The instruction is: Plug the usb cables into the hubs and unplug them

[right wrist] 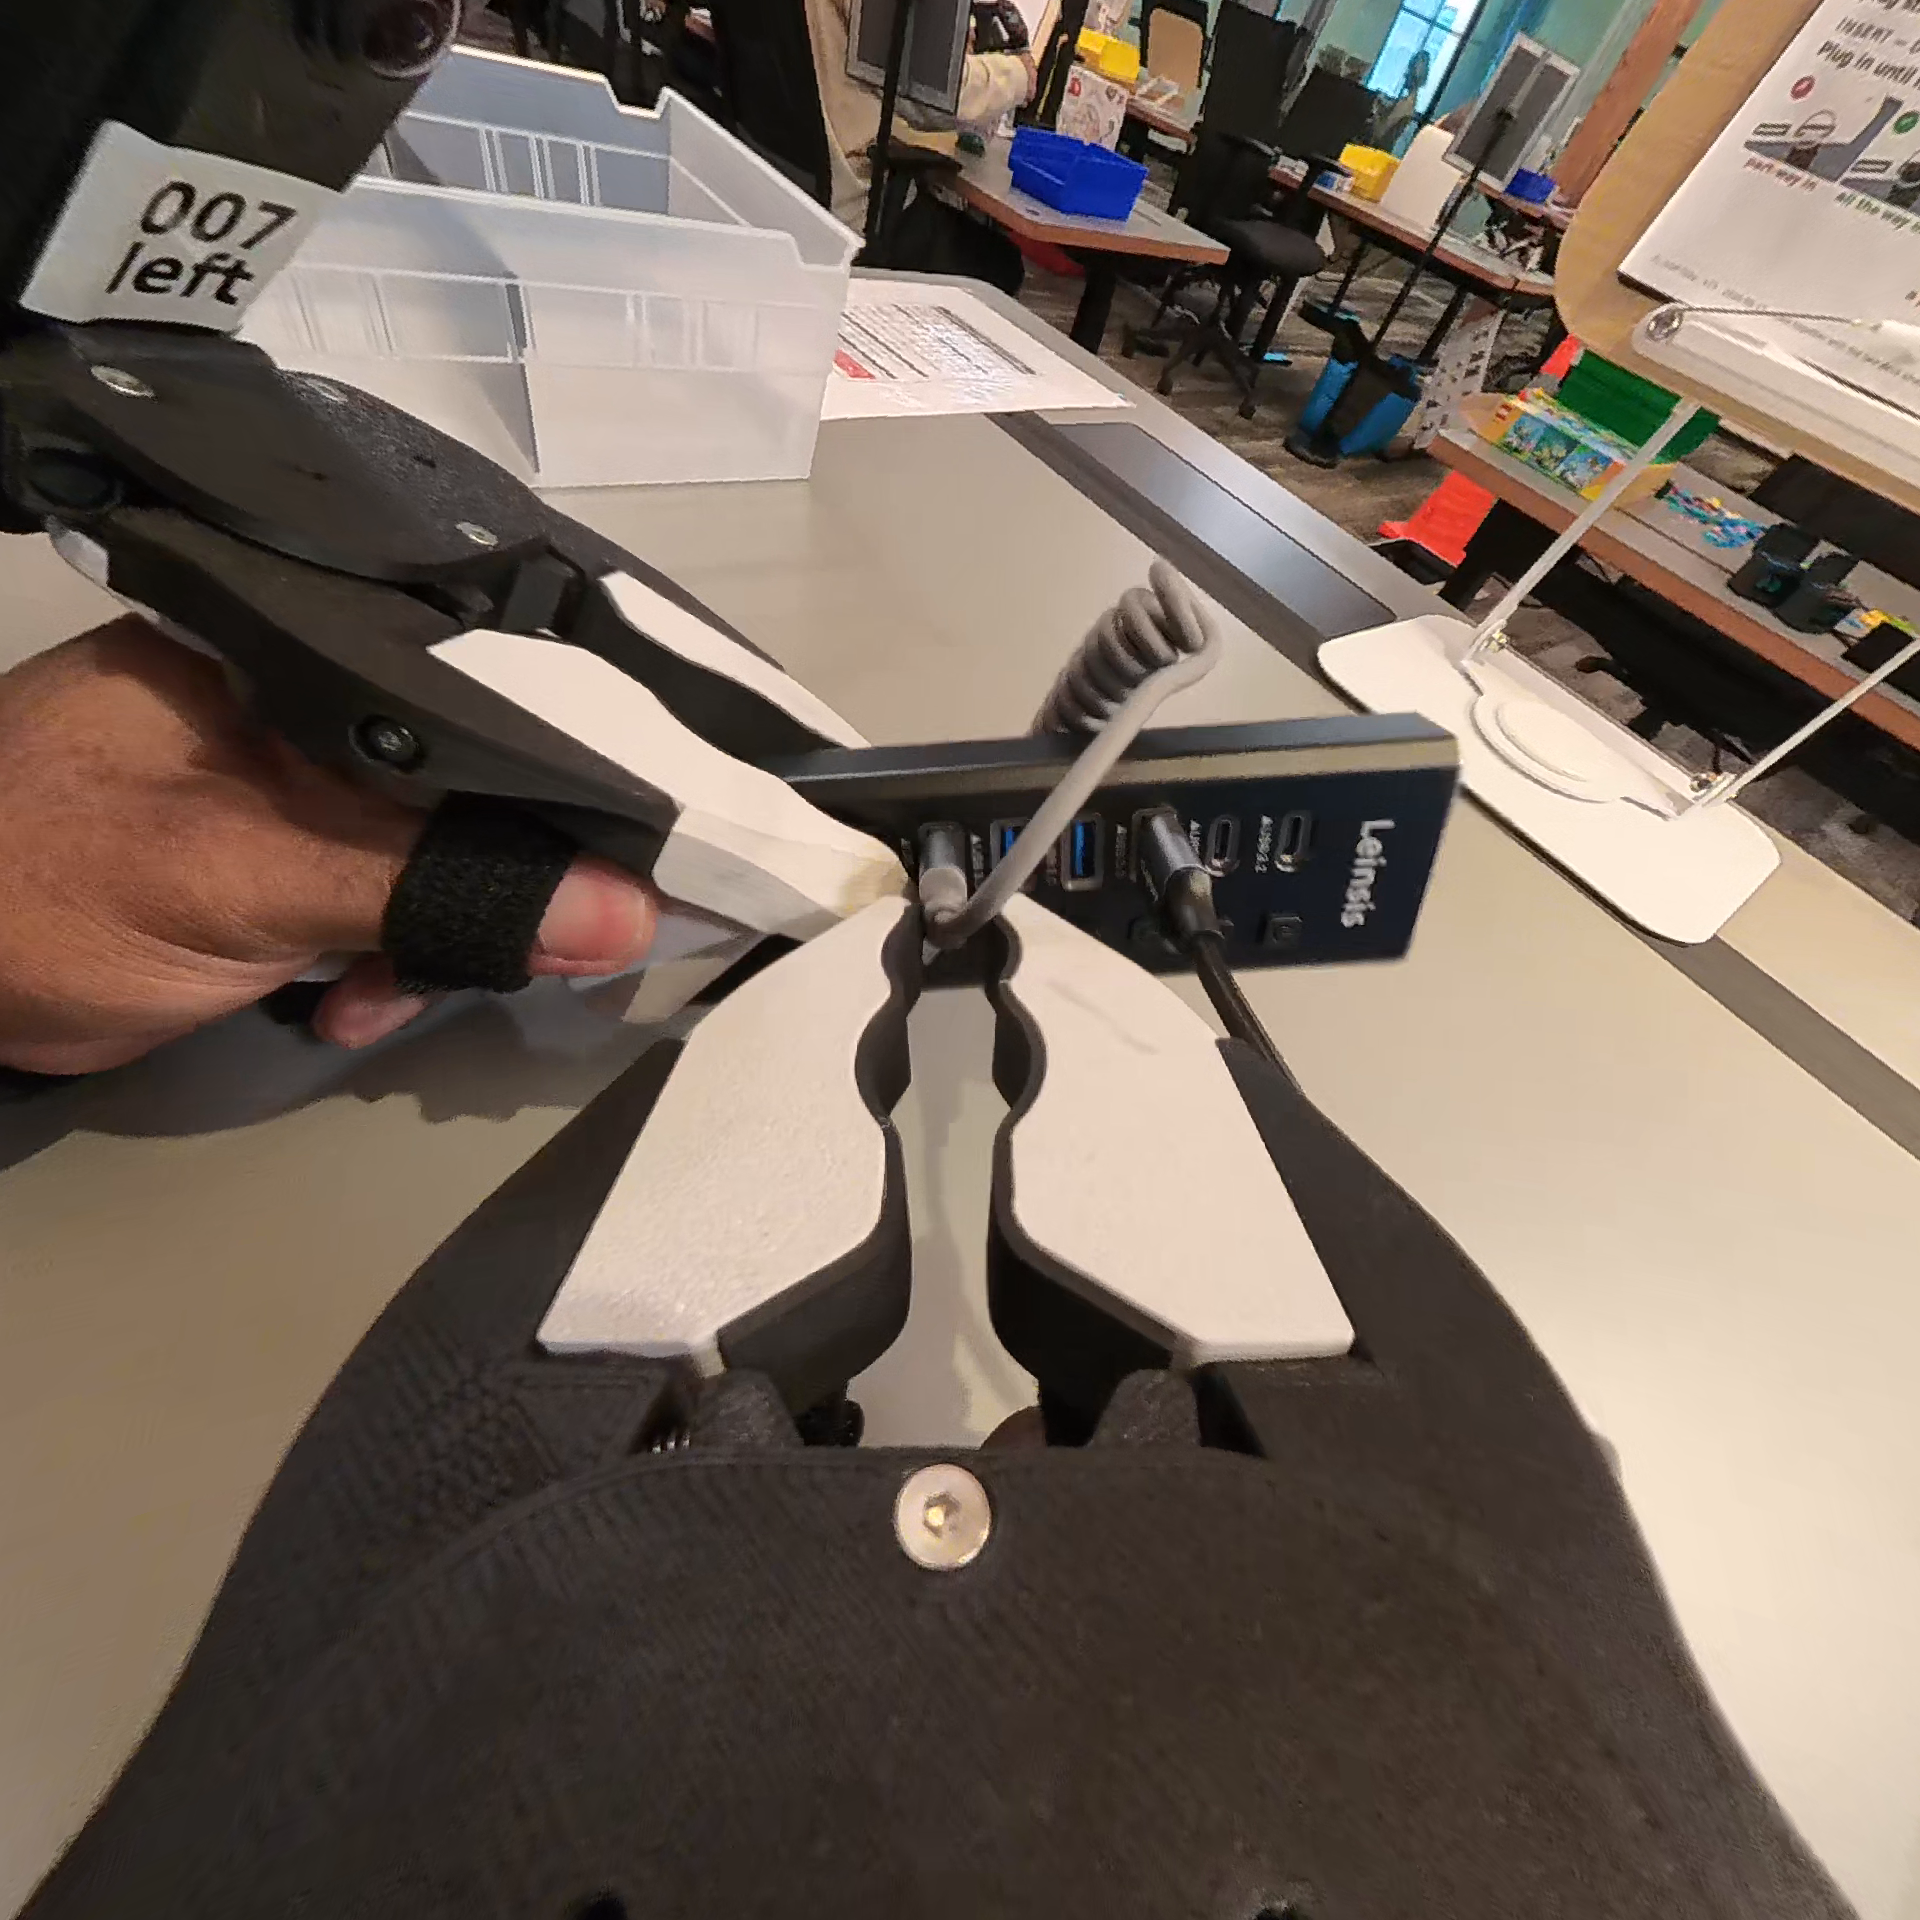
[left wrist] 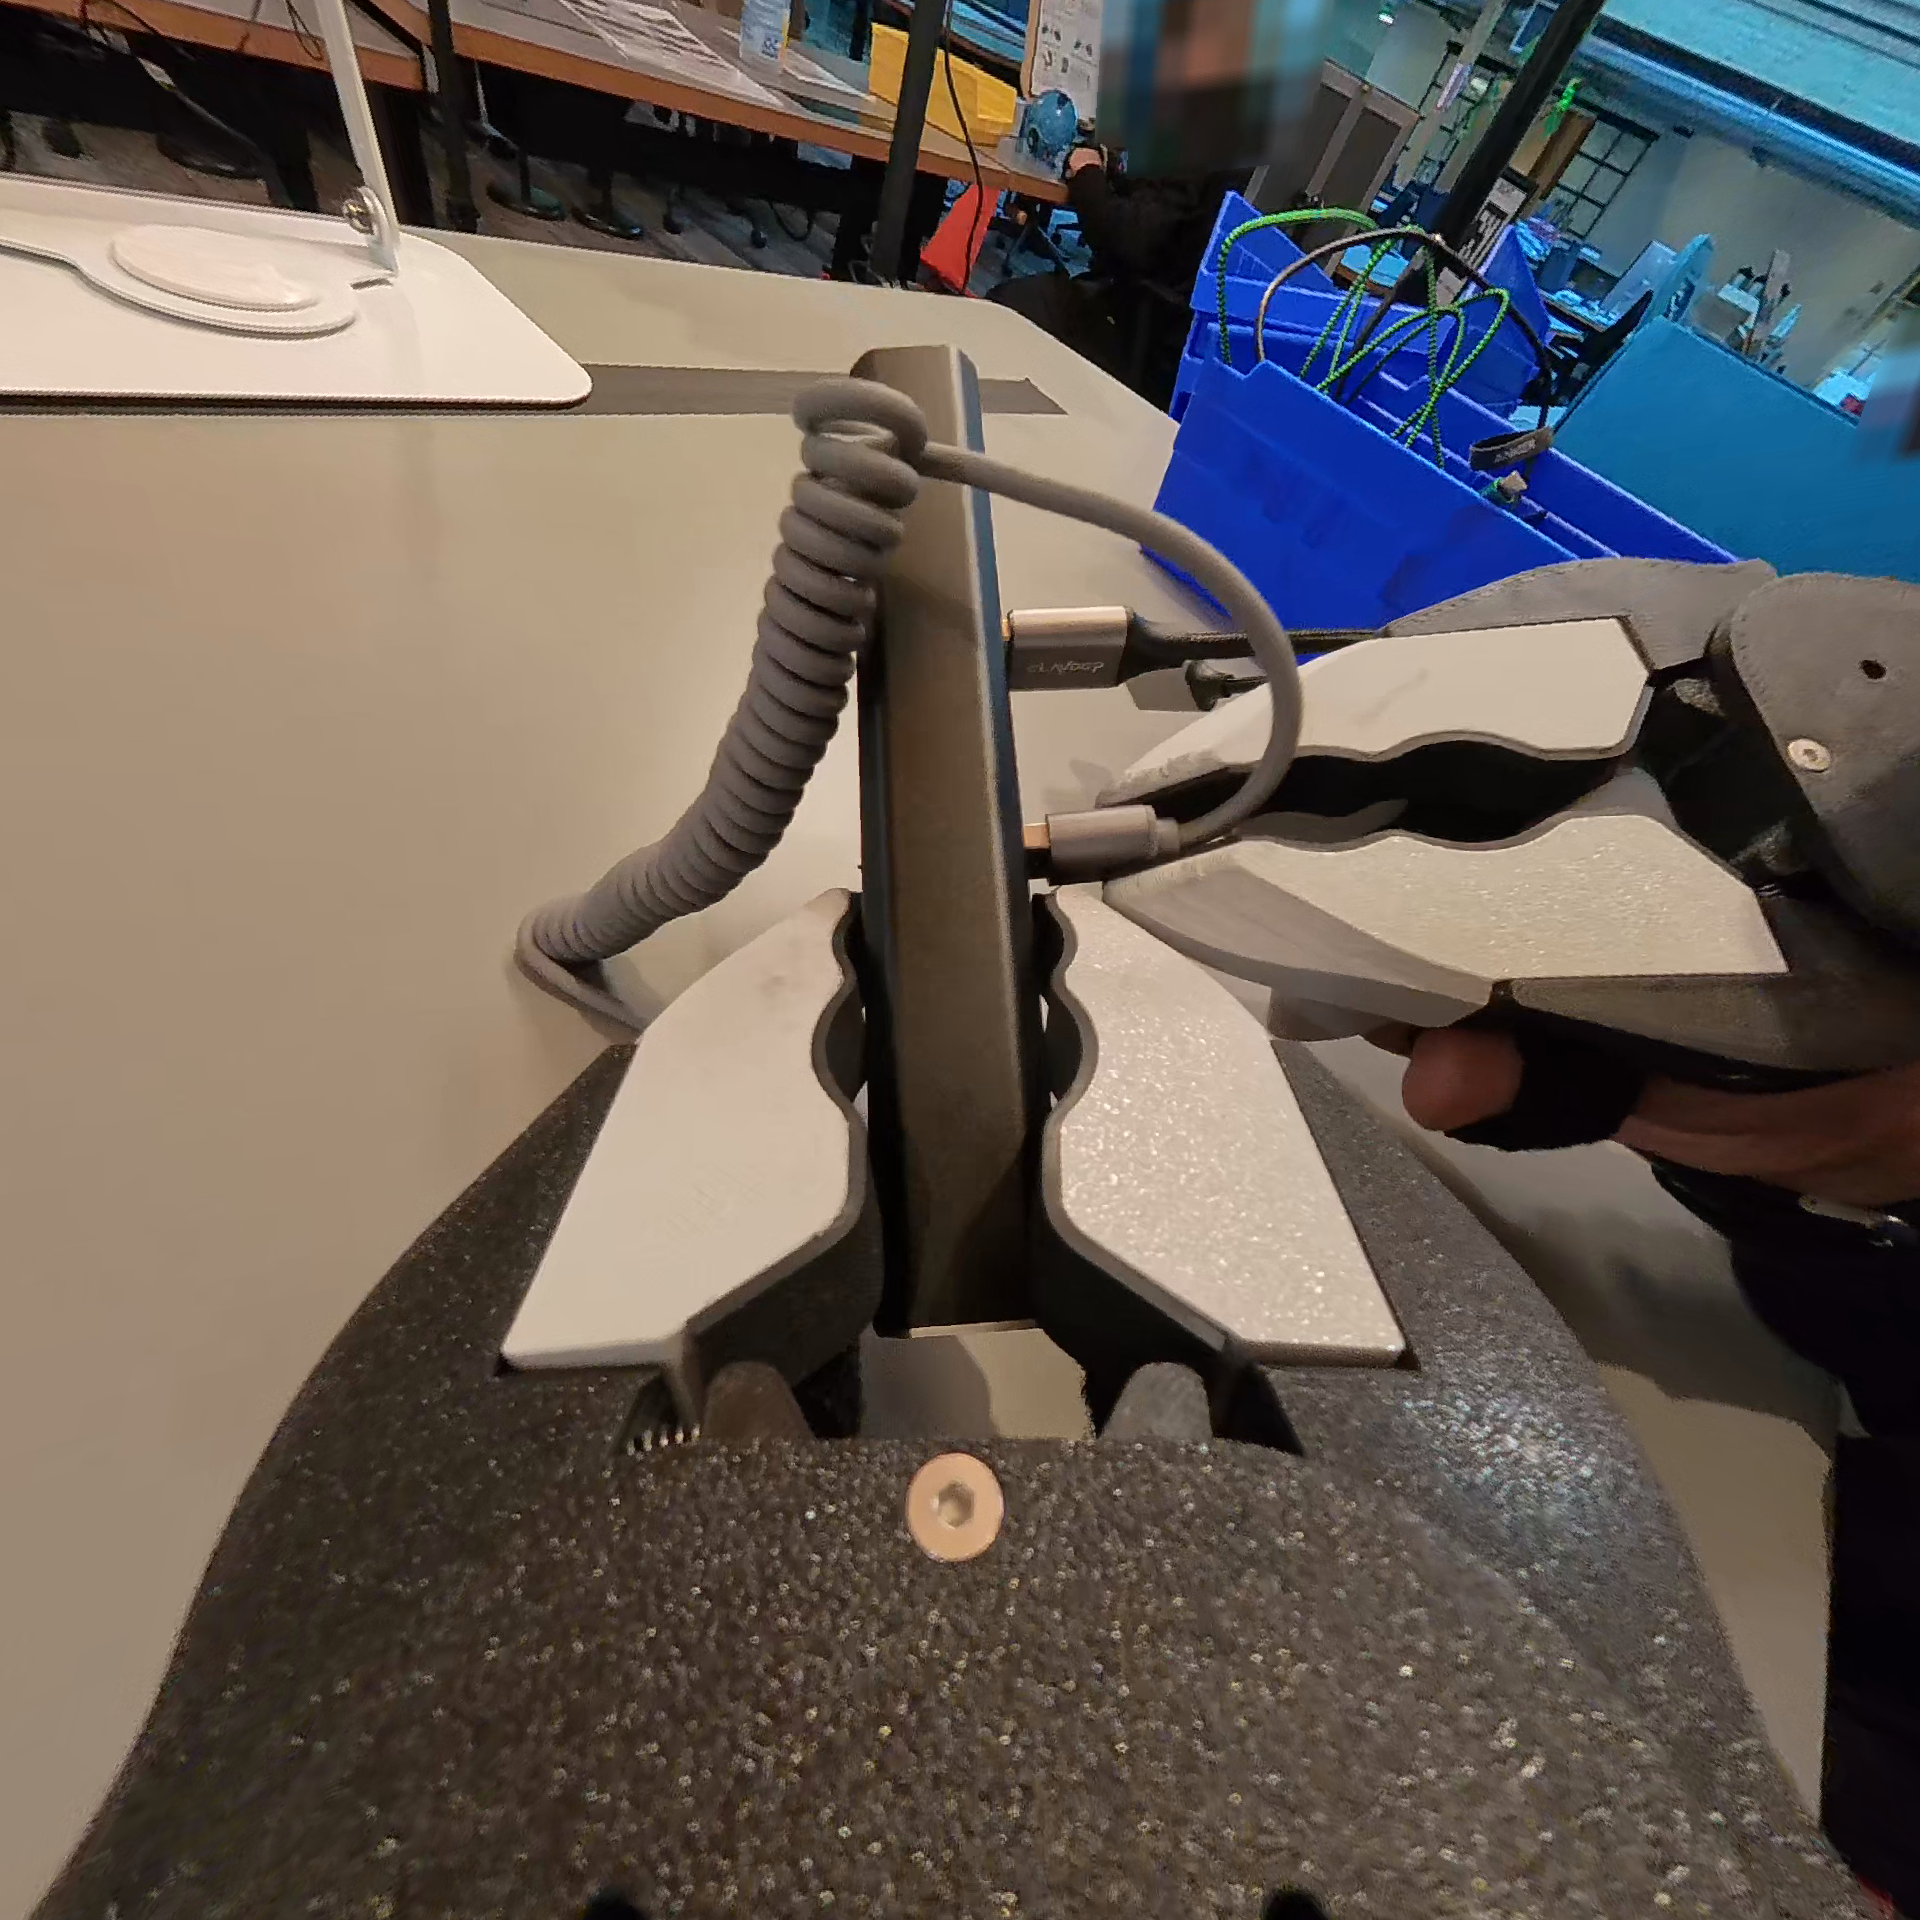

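Note:
A dark USB hub [left wrist: 925, 623] is held off the grey table [left wrist: 312, 779] by my left gripper [left wrist: 945, 914], which is shut on its near end. A grey coiled cable [left wrist: 800, 665] loops over the hub, and its grey plug [left wrist: 1101, 833] sits in a port on the right side. My right gripper [left wrist: 1117, 831] is shut on that plug's tail. A black braided cable [left wrist: 1174, 636] is plugged in farther along. In the right wrist view, my right gripper [right wrist: 954, 920] pinches the grey plug [right wrist: 940, 883] at the hub [right wrist: 1340, 831], with the left gripper [right wrist: 878, 805] on the hub's left end.
A blue bin [left wrist: 1351, 520] with several green and black cables stands past the table's right edge. A white stand base [right wrist: 1558, 800] lies behind the hub. A clear plastic bin [right wrist: 623, 312] and a paper sheet [right wrist: 956, 353] sit at the table's far side. My left and right fingertips are right by each other.

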`<move>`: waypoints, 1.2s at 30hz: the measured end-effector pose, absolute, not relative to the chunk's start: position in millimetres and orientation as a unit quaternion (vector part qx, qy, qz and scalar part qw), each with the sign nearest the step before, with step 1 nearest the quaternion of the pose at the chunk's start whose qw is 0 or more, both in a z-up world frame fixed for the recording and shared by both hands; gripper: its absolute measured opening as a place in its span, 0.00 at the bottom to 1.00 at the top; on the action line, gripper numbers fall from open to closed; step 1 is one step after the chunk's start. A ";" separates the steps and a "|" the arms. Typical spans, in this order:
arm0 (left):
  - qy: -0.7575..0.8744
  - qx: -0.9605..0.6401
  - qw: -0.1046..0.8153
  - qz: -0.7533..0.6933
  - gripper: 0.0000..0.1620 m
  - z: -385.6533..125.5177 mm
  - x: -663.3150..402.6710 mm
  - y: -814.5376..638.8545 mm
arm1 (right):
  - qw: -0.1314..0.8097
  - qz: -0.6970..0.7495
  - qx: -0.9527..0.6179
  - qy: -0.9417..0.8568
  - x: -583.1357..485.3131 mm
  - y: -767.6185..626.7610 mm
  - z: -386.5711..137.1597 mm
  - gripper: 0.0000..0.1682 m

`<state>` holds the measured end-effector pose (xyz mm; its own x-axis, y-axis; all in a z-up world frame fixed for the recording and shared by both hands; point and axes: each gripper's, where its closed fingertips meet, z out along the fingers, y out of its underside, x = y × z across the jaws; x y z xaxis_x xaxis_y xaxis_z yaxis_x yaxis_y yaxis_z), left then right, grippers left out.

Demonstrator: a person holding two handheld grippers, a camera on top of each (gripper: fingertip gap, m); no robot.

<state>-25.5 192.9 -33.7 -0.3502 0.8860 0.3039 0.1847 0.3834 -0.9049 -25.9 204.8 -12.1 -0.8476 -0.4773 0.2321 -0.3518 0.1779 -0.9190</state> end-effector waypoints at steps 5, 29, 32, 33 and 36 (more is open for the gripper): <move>-0.708 -0.390 0.432 0.400 0.19 -34.8 -26.0 197.7 | 0.060 -0.582 -0.289 0.758 -24.6 207.9 -11.5 0.04; -0.734 -0.368 0.450 0.350 0.19 -38.4 -21.6 189.7 | 0.023 -0.558 -0.353 0.751 -30.2 212.6 -16.5 0.14; -0.738 -0.311 0.508 0.318 0.19 -31.2 -14.4 180.9 | 0.046 -0.539 -0.364 0.758 -31.8 228.4 -22.1 0.16; -0.733 -0.291 0.531 0.309 0.19 -27.8 -12.8 178.6 | 0.069 -0.534 -0.355 0.764 -31.7 232.5 -23.8 0.16; -0.716 -0.251 0.589 0.277 0.19 -19.2 -13.2 180.5 | 0.100 -0.532 -0.298 0.786 -42.1 229.3 -28.7 0.15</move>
